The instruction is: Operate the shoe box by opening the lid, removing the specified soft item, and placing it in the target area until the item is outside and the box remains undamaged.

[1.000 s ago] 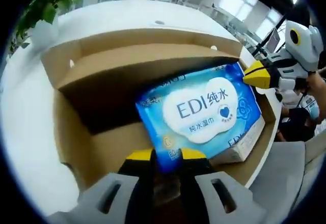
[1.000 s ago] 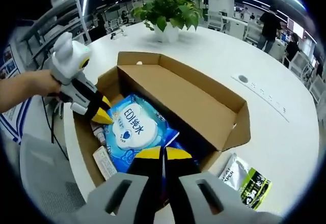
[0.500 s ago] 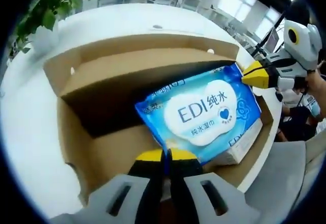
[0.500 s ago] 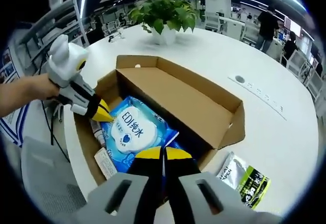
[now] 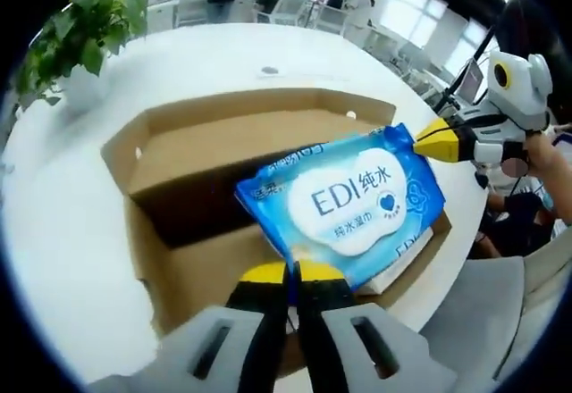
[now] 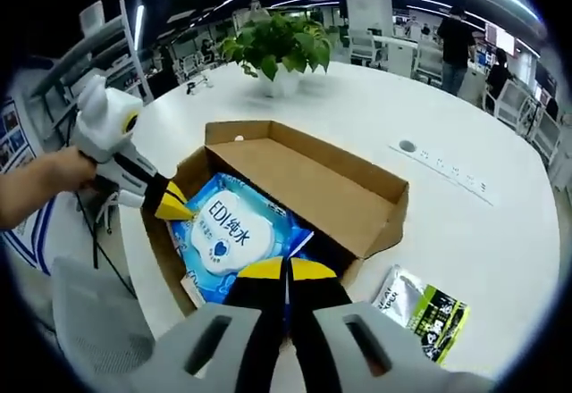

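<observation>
The blue wipes pack (image 5: 344,205) sits tilted over the open shoe box (image 5: 183,196), lid back. Your left gripper (image 5: 291,272) and right gripper (image 6: 286,271) each pinch one end of it, jaws closed.

Left gripper (image 5: 290,272) at bottom, yellow-tipped jaws pressed together on near edge of blue wipes pack (image 5: 344,205). Pack tilted above open cardboard box (image 5: 179,196) on white table (image 5: 54,232). Right gripper (image 5: 429,138) touches pack's far corner. Potted plant (image 5: 76,40) at table's far left.
</observation>
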